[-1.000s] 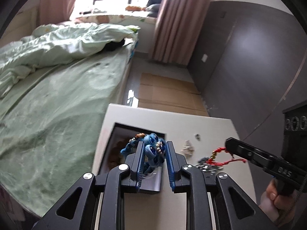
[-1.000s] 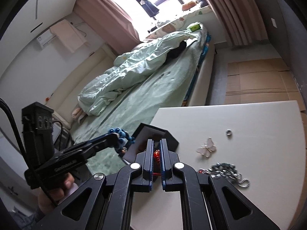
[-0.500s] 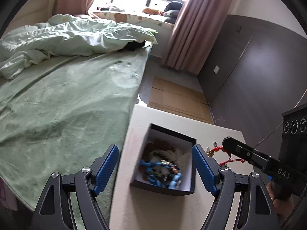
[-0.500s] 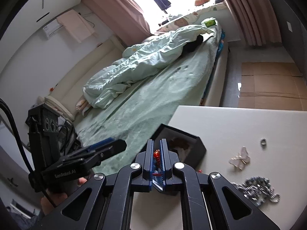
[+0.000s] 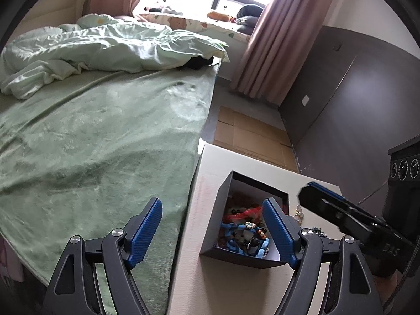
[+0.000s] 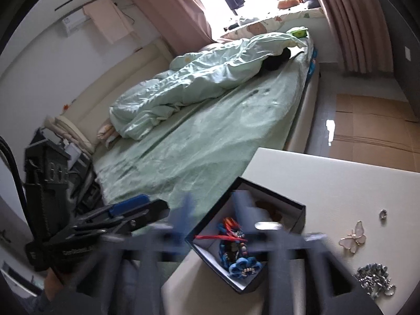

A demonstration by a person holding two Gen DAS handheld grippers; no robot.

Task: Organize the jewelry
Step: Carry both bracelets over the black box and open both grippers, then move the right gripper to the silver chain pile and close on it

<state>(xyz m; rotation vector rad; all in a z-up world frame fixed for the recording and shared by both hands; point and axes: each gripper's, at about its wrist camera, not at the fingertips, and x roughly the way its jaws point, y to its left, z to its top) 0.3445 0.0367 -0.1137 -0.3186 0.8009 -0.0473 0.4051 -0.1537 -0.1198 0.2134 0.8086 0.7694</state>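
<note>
I am holding my left claw (image 5: 212, 229) wide apart with nothing in it, hovering at the near left side of the black box (image 5: 210, 250) so the opening is staying clear for the other hand. My right claw (image 6: 215, 231) is smearing badly in its own view; the fingers are looking spread and nothing is showing between them, so I am reading it as released, just above the box.

The box is sitting at the left edge of the white table (image 6: 328, 173), next to the bed (image 5: 92, 144). Inside it the blue bead bracelet (image 6: 242, 265) is lying in a heap, and the red cord piece (image 6: 225, 232) is lying on top of the pile, partly over the rim. Brownish beads are sitting deeper in, too dim to name.

Still out on the table: a butterfly pendant (image 6: 353, 237), a small ring (image 6: 383, 213) beyond it, and a silvery chain bunch (image 6: 374, 279) near the front edge, all well apart from the box. I am judging these as the remaining pieces, so the job is looking roughly half done.

Against a second ago: my left claw was clenching the blue bracelet, and half a second ago it had already let go. My right claw was pinching the red cord in both earlier frames; now the cord is in the box and the fingers are opening.
</note>
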